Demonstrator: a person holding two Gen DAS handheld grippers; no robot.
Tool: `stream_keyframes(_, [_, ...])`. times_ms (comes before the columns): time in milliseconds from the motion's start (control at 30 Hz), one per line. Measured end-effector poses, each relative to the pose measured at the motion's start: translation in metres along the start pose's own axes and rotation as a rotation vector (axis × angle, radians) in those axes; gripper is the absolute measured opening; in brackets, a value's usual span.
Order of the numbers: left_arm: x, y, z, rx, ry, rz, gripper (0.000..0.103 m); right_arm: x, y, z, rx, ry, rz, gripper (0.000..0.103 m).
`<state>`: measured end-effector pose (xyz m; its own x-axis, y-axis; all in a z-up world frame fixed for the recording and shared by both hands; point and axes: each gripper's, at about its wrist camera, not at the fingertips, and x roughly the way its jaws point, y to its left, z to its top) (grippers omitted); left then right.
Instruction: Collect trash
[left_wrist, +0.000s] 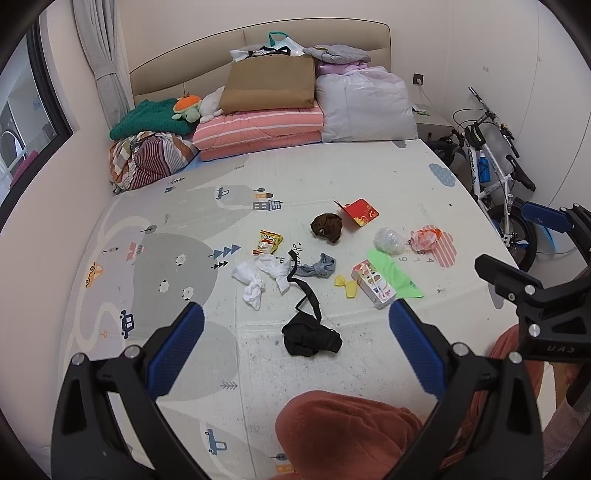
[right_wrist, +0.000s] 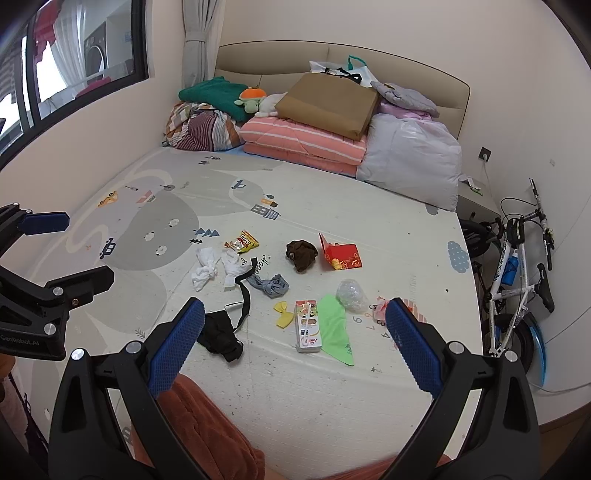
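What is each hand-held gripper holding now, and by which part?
Nothing. The left hand-held gripper and the right hand-held gripper are both open and empty above the mat.

The play mat (left_wrist: 155, 266) is cream and grey, printed with small cars, trees, sheep and houses. On it lie a black garment (left_wrist: 310, 338), crumpled white tissues (left_wrist: 255, 284), a yellow snack packet (left_wrist: 269, 242) with red lettering, a dark brown cloth (left_wrist: 327, 228), a red box (left_wrist: 360, 213) with gold print, a bright green cloth (left_wrist: 397, 275), a yellow bow (left_wrist: 345, 286) and a grey-blue rag (left_wrist: 317, 266). The folded quilt (left_wrist: 258, 129) is salmon with white stripes (the blanket (left_wrist: 155, 118) beside it is dark green). Both claws have blue pads on black arms.
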<state>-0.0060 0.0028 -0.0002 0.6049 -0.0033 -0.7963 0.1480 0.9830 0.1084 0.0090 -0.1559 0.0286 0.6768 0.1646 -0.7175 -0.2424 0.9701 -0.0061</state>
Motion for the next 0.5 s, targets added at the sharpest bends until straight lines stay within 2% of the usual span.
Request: stream_keyframes(500, [0.0,-0.0026,-0.0016,-0.001,-0.003,-0.004,0.099,-0.0013,0.003,0.0023,0.003,-0.007,0.013,0.095])
